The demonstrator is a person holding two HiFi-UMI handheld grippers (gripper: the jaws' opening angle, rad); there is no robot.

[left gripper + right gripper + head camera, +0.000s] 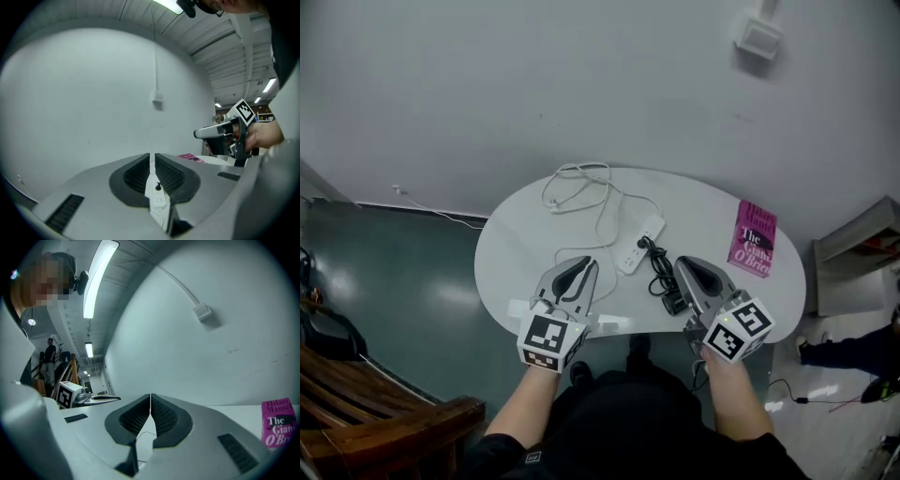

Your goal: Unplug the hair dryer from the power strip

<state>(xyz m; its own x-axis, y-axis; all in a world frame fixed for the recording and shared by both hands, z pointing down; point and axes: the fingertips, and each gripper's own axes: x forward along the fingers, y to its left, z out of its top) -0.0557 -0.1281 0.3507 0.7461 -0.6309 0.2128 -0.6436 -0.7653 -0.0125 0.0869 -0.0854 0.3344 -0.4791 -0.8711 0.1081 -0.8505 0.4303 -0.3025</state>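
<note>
A white power strip (638, 245) lies at the middle of the white oval table (525, 244), with a black plug (643, 243) in it. From the plug a black cord (660, 275) runs in a loose bundle to a dark body (675, 303), half hidden beside my right gripper. My left gripper (586, 264) is shut and empty, just left of the strip. My right gripper (682, 265) is shut and empty, just right of the cord. In the left gripper view the strip (157, 197) and the plug (158, 187) show below the shut left gripper (152, 157). The right gripper (150, 398) has its tips together.
A pink book (754, 238) lies at the table's right end. The strip's white cable (581, 185) loops at the back, near the wall. A wooden bench (366, 412) stands at lower left and a grey shelf (858, 248) at right.
</note>
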